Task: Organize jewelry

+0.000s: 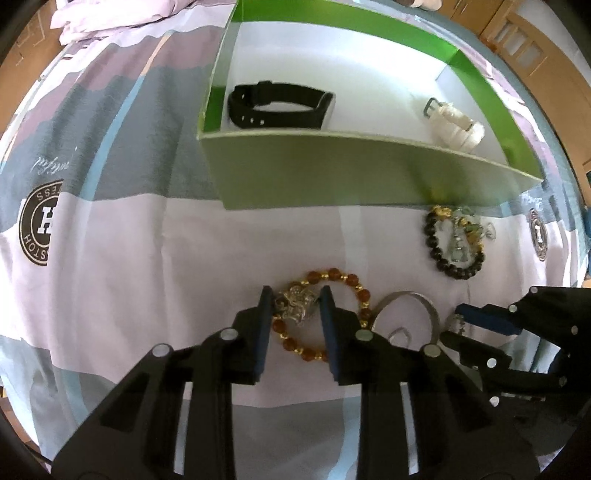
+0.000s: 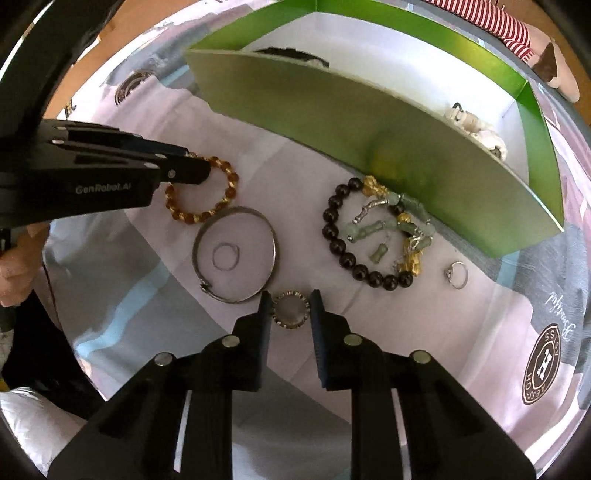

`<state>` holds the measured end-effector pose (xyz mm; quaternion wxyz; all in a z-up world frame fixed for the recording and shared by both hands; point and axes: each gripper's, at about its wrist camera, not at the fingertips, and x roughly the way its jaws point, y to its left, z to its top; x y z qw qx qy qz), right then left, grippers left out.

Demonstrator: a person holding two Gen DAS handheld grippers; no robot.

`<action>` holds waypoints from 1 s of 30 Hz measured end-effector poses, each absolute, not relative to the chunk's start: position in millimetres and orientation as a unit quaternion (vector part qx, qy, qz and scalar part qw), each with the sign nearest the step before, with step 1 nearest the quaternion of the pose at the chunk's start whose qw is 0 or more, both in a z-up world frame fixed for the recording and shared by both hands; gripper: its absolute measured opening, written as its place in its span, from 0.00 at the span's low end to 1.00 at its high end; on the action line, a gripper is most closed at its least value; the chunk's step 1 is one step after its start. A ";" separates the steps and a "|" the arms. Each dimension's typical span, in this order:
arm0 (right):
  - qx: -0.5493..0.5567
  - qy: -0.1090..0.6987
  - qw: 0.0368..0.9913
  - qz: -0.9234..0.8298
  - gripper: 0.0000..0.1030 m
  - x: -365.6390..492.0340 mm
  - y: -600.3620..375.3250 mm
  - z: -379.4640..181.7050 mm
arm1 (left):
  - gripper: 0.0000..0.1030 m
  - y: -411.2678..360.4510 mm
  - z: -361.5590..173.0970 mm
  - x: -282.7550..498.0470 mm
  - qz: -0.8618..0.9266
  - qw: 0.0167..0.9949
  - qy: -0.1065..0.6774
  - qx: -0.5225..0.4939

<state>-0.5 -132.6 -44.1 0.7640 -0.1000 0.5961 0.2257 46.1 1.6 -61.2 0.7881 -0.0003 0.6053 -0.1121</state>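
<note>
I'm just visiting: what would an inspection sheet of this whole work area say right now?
Surface: patterned bedsheet, pale with grey and blue bands.
Job's things: green box holds a black watch and a white band. Outside it lie the amber bead bracelet, silver bangle around a thin ring, black bead bracelet tangled with a jade piece, small ring and round ring.
Clutter: nothing seen.
Grippers: left gripper jaws straddle the amber bracelet's charm; right gripper jaws straddle the round ring; both open.
Cables: nothing seen.
Surroundings: wooden furniture, striped fabric.
</note>
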 end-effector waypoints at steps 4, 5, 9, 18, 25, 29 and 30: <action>-0.071 0.575 0.782 0.229 0.20 2.0 -143.4 -25.4 | 0.25 6.3 -44.8 46.4 -0.122 0.799 0.588 -0.015; -0.058 0.563 0.791 0.232 0.20 3.0 -147.5 -18.9 | 0.25 8.5 -38.8 46.5 -0.124 0.804 0.581 -0.020; -0.022 0.520 0.820 0.237 0.20 5.0 -159.4 2.3 | 0.25 18.4 -20.1 45.3 -0.130 0.821 0.555 -0.047; 0.082 0.408 0.886 0.206 0.20 17.6 -190.9 39.2 | 0.25 25.1 10.8 47.6 -0.093 0.863 0.496 -0.037; 0.106 0.403 0.897 0.148 0.20 51.0 -204.4 29.1 | 0.25 10.0 39.5 78.3 -0.099 0.883 0.457 -0.031; 0.117 0.422 0.889 0.133 0.20 63.2 -206.1 12.1 | 0.25 7.1 23.6 94.0 -0.106 0.868 0.483 -0.048; 0.119 0.426 0.887 0.129 0.20 66.0 -205.5 7.5 | 0.25 7.2 18.8 96.8 -0.106 0.864 0.490 -0.052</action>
